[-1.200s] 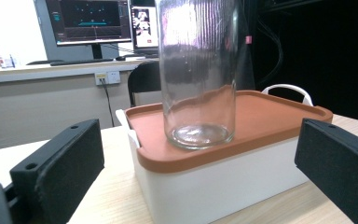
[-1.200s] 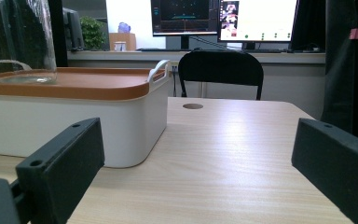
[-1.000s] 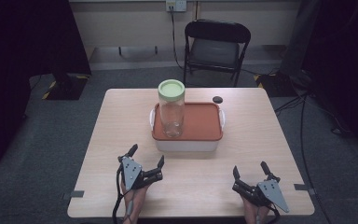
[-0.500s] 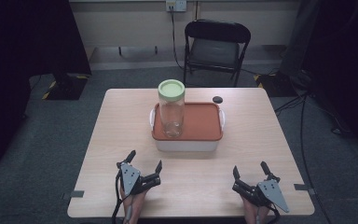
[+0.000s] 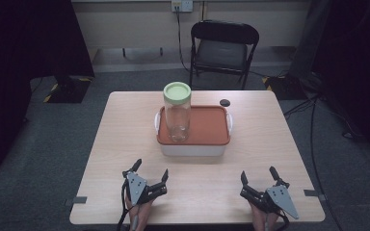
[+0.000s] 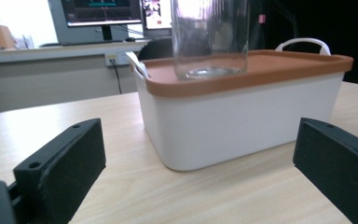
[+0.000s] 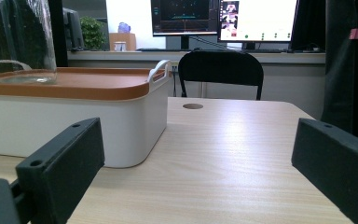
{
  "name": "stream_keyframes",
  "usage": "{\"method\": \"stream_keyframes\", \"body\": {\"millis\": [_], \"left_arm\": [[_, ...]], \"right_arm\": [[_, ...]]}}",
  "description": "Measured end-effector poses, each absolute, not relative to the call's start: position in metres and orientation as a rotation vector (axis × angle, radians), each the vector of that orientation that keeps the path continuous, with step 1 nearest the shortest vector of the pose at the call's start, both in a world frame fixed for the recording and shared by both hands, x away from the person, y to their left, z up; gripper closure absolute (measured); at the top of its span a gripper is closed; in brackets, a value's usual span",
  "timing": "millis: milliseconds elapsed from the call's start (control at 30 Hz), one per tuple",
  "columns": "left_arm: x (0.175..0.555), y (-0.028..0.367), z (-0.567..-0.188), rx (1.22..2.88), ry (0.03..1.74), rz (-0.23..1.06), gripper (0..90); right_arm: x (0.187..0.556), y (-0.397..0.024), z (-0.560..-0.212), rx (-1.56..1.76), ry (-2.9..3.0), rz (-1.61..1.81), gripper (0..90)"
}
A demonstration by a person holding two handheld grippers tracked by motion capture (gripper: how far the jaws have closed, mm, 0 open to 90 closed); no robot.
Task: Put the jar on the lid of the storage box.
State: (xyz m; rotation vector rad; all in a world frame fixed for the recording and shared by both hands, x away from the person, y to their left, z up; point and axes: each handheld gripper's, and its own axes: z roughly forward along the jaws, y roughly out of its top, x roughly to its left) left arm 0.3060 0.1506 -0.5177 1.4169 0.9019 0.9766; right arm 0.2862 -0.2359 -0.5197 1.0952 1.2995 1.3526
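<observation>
Left gripper [image 5: 149, 174] and right gripper [image 5: 259, 179] sat open at the counter's [image 5: 270, 139] near edge.
I'd grip the jar [image 5: 177, 115] low, lifting it straight off the box lid [image 5: 207, 126].

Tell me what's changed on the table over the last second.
Only the left claw moved: it slid a little toward the table's near edge and stayed open. Nothing was picked up or let go. The right claw, the jar standing on the orange lid of the white box, and the small black disc stayed put.

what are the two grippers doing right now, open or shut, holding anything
Left gripper: open, holding nothing.
Right gripper: open, holding nothing.
</observation>
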Motion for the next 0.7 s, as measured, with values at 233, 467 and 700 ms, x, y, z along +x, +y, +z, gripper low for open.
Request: {"method": "stream_keyframes", "body": {"millis": [233,467,700], "left_arm": [[0.3052,0.1526,-0.5187,1.374,0.923,0.976,3.1],[0.3031,0.1526,-0.5195,1.348,0.930,0.999,2.6],[0.3030,0.1545,-0.5200,1.326,0.942,0.988,1.5]], "right_arm": [[0.2862,-0.2358,-0.5197,1.096,1.300,1.352,1.5],[0.2862,-0.2358,-0.5198,1.095,1.300,1.352,1.5],[0.2862,-0.2358,-0.5198,1.095,1.300,1.352,1.5]]}}
